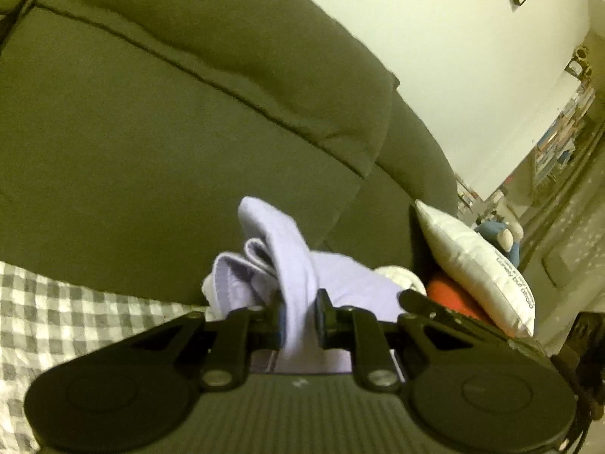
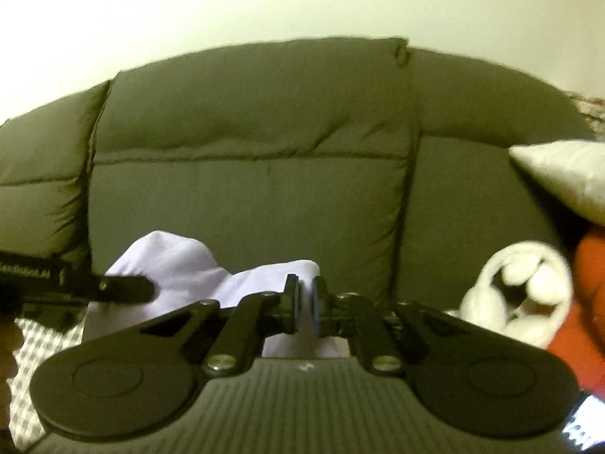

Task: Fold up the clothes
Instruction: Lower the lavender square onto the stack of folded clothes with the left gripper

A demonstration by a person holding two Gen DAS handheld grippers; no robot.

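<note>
While pale lilac soft-cloth garment (image 1: 298, 276) is held up in front of olive-green padded sofa back (image 1: 151, 132), two separated grips are judged to keep cloth stretched for folding. Left gripper (image 1: 300, 319): fingers (image 1: 323, 314) nearly closed, thick bunch of lilac cloth pinched between them. Right gripper (image 2: 306, 302): fingers (image 2: 291, 297) almost pressed together, thin edge of same garment (image 2: 181, 268) nipped. White rolled cloth (image 2: 518, 291) lies at sofa back's foot, to the right, apart from the garment; fold stage not settled.
</note>
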